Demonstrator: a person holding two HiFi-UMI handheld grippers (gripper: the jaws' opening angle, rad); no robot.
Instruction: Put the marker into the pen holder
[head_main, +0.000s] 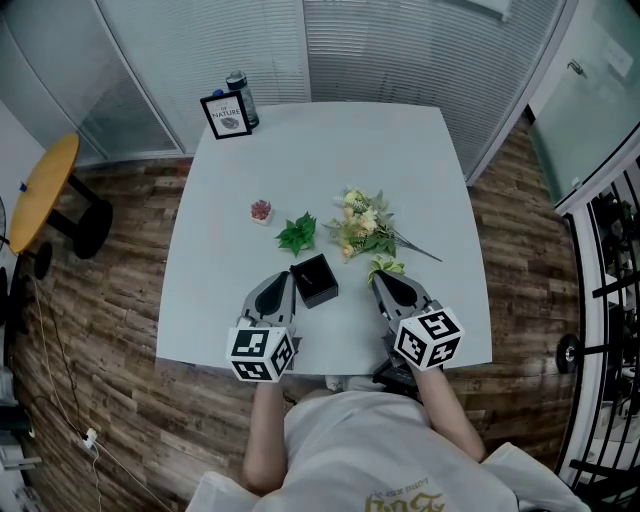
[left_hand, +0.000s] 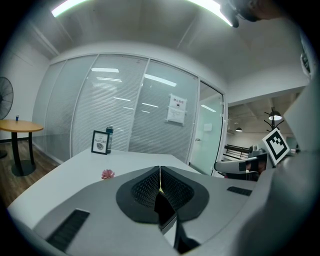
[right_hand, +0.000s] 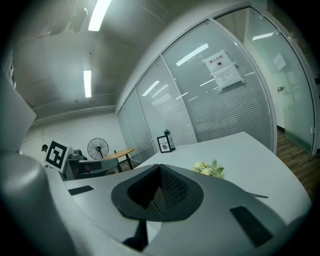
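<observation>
Holder (head_main: 313, 279) first: a small matte black box, square and open on top, standing on a smooth white table (head_main: 300, 160) with rounded corners. The left gripper (head_main: 283, 278) lies just left of the holder and the right gripper (head_main: 382, 280) a little to its right. Both have smooth grey shells and point away from the person.

Each gripper's own view shows ribbed black pads pressed together, left (left_hand: 160, 174) and right (right_hand: 159, 171), with nothing clamped. The marker I cannot make out in any view.

Just beyond the holder lie a green sprig (head_main: 297, 234), a pale bouquet (head_main: 362, 225) and a small pink bloom (head_main: 261, 210). Far beyond it stand a framed card (head_main: 226, 114) and a bottle (head_main: 241, 97).

Only the head view shows the holder plainly; the dark shape under the left jaws is possibly it. The gripper views add ceiling strip lights (left_hand: 75, 5), which the head view lacks.
</observation>
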